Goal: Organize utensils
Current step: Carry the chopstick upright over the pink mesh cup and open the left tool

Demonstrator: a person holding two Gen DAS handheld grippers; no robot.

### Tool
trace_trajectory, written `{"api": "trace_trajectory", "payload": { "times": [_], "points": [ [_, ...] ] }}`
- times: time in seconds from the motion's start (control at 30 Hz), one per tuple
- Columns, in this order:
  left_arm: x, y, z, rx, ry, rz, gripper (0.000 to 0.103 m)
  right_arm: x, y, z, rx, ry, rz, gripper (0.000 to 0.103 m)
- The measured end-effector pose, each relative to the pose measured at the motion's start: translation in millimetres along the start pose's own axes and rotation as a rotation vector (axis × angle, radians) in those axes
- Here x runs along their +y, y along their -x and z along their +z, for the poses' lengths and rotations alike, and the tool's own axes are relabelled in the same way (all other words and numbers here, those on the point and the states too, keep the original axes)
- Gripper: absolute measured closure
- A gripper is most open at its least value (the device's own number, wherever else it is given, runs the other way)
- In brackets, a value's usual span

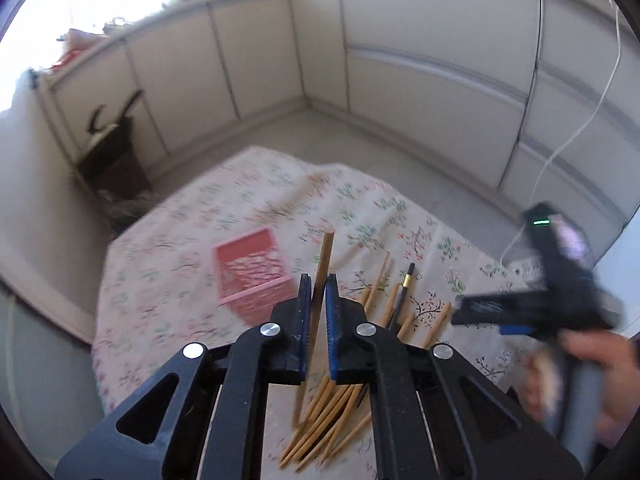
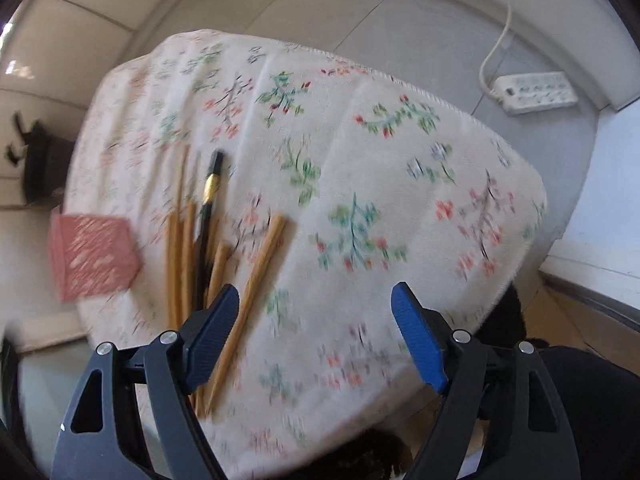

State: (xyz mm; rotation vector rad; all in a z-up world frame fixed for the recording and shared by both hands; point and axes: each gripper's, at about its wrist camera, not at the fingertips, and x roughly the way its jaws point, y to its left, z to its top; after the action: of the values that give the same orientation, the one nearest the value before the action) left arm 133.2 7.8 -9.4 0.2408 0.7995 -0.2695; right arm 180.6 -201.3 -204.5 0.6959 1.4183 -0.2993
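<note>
Left gripper (image 1: 319,286) is seen clamped on a single slender tan bamboo chopstick (image 1: 325,256), which is held near its middle between the blue ribbed pads, its blunt end raised above the gripper and its tapered end hanging below. Just ahead and to the left of that gripper, a small pink perforated plastic basket (image 1: 250,276) is set on the counter, which is draped in a cream floral-print cloth (image 1: 168,240). Beneath and to the right of the gripper, a loose heap of matching bamboo chopsticks (image 1: 320,420) is spread on the cloth, with one black lacquered chopstick banded in gold (image 2: 209,200) lying among them.

Right gripper (image 2: 316,312) is held with its jaws wide apart and nothing between them, above the cloth and just right of the heap.

Each chopstick is judged to be light, stiff and smooth, so rolling or pivoting in a loose grip is likely. A hold near the thicker, squared upper half is judged safest, since flat faces are offered to the pads there. The soft wrinkled cloth may hinder pinching a single stick from the pile.
</note>
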Motion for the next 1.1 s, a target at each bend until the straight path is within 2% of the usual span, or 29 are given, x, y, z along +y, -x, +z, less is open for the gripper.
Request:
{"api": "trace_trajectory", "payload": {
  "times": [0.07, 0.13, 0.2, 0.23, 0.33, 0.37, 0.47, 0.57, 0.77, 0.9, 1.1],
  "points": [
    [11, 25, -5, -0.055, 0.052, -0.002, 0.098, 9, -11, 5, 0.026, -0.014, -0.012, 0.038],
    [22, 43, -5, -0.1, 0.102, -0.012, 0.098, 14, -20, 6, 0.05, -0.056, -0.02, 0.042],
    [27, 55, -5, -0.134, 0.125, -0.004, 0.098, 22, -20, 7, 0.023, -0.057, -0.031, 0.045],
    [30, 61, -5, -0.148, 0.135, -0.004, 0.098, 27, -23, 8, 0.027, -0.054, -0.034, 0.055],
    [38, 68, -3, -0.174, 0.167, -0.017, 0.098, 34, -25, 6, -0.007, -0.069, -0.076, 0.065],
    [40, 70, -3, -0.181, 0.172, -0.016, 0.098, 38, -24, 3, -0.03, -0.053, -0.098, 0.074],
    [43, 77, -2, -0.193, 0.183, -0.014, 0.098, 41, -24, 1, -0.064, -0.03, -0.093, 0.09],
    [43, 78, -2, -0.191, 0.189, 0.004, 0.098, 34, -22, 2, -0.075, -0.042, -0.047, 0.095],
    [43, 77, -3, -0.193, 0.194, 0.028, 0.098, 27, 9, 3, -0.136, -0.015, 0.071, 0.095],
    [49, 81, -2, -0.208, 0.233, 0.013, 0.098, 29, 56, -3, -0.23, 0.072, 0.159, 0.095],
    [67, 84, 6, -0.208, 0.319, -0.028, 0.098, 34, 143, -29, -0.397, 0.259, 0.266, 0.095]
  ]
}}
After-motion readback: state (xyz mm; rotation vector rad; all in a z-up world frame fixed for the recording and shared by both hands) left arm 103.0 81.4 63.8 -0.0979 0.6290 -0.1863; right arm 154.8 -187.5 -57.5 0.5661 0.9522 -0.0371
